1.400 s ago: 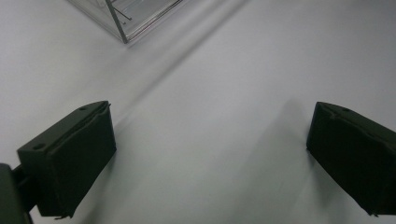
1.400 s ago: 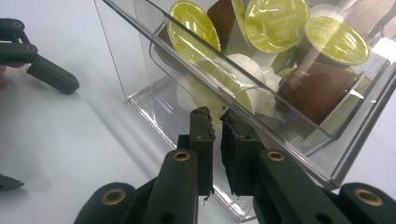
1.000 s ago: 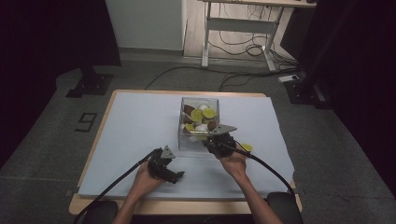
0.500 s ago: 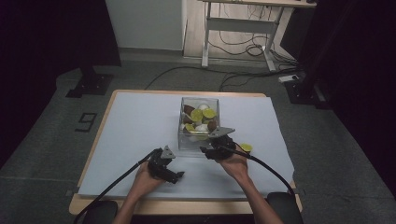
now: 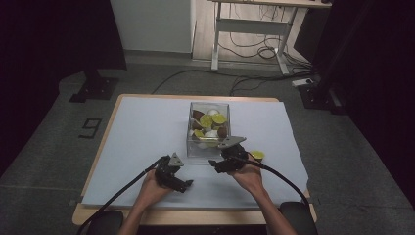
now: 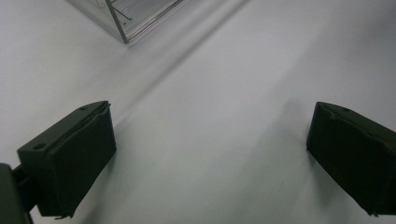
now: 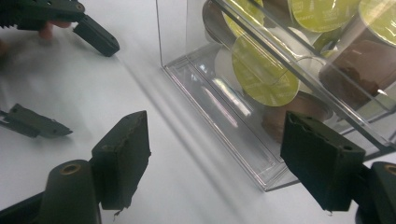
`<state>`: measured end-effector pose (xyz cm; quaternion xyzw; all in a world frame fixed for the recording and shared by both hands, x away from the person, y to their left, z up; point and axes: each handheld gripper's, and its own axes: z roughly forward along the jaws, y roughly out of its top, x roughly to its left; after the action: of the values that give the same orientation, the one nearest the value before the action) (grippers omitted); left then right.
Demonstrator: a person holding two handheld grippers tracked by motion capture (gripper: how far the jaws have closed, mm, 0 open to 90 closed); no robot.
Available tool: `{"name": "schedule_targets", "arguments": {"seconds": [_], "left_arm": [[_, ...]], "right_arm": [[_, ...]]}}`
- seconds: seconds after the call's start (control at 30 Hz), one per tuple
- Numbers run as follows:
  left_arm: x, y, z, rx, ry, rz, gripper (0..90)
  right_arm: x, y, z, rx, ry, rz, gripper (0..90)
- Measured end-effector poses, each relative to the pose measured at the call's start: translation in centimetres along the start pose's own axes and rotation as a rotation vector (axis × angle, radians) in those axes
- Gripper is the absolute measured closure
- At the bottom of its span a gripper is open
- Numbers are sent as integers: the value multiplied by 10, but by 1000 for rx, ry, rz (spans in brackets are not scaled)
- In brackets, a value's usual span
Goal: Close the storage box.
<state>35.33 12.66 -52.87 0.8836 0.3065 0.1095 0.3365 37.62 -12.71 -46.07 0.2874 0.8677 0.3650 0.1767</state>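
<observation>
Centre frame, the clear plastic box of yellow-lidded and brown capsules sits before your right gripper, whose empty jaws have just been opening. One yellow capsule lies right. Your left gripper gapes wide, empty.

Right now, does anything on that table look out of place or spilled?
One thing stands out: a single yellow-lidded capsule lies loose on the white mat, just right of the clear box where the other capsules are piled. It sits beside the right gripper, whose fingers stand apart with nothing between them.

Wide-apart black fingers over bare white tabletop (clear box corner beyond)
</observation>
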Motion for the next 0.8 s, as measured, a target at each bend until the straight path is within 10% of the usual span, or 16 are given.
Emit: {"name": "schedule_targets", "arguments": {"seconds": [0.8], "left_arm": [[0,0,0,1,0,1,7]], "right_arm": [[-6,-11,-25,-13,4,20,139]]}}
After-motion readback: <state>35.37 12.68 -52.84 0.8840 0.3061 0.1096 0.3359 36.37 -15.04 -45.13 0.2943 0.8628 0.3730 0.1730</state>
